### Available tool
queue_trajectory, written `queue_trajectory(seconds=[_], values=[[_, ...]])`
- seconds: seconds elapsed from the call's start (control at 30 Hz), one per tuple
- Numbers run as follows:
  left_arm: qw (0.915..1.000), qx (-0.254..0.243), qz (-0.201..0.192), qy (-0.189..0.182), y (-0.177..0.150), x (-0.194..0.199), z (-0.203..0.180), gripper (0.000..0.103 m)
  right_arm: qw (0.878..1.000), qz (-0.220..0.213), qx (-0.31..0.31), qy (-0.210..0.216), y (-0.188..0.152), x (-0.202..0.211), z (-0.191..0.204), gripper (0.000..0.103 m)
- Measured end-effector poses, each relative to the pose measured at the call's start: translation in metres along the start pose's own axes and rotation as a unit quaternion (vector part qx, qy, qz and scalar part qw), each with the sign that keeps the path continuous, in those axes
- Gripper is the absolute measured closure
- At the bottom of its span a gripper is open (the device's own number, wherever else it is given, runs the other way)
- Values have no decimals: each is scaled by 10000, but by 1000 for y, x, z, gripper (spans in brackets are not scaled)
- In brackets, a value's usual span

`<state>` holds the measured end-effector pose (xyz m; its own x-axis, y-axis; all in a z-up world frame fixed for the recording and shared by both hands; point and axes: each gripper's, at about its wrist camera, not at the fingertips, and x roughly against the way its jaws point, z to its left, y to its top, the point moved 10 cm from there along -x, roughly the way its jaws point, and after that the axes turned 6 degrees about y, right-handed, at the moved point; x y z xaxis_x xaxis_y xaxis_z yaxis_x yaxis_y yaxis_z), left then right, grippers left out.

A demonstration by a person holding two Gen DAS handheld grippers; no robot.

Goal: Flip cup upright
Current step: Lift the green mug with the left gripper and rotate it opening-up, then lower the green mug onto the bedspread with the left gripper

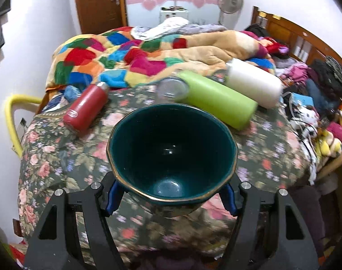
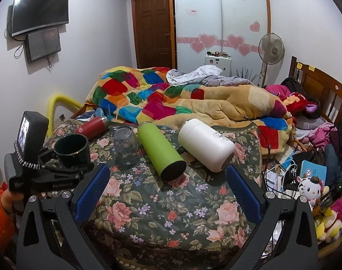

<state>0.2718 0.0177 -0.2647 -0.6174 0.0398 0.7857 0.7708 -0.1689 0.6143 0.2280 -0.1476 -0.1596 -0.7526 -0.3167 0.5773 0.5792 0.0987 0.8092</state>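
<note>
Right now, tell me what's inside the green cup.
Nothing shows inside the cup, held by the left gripper: only bare glazed wall and bottom with a glint of light. The near inner wall below the rim is hidden from this angle.

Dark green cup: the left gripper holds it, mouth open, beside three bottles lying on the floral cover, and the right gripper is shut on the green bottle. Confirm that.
One thing is wrong: the right gripper is open and holds nothing, as the right wrist view shows; the green bottle lies free ahead of it. The rest stands: the left gripper grips the dark green cup.
</note>
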Motion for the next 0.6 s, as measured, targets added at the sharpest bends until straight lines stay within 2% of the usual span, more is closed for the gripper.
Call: queue_trajectory(seconds=[0.33, 0.6], values=[[9960, -299, 650, -536, -28, -27, -70, 33, 9999, 77, -71, -65, -14, 8, -16, 0], [9937, -295, 827, -702, -25, -50, -100, 33, 9997, 232, -61, -74, -24, 2, -25, 0]])
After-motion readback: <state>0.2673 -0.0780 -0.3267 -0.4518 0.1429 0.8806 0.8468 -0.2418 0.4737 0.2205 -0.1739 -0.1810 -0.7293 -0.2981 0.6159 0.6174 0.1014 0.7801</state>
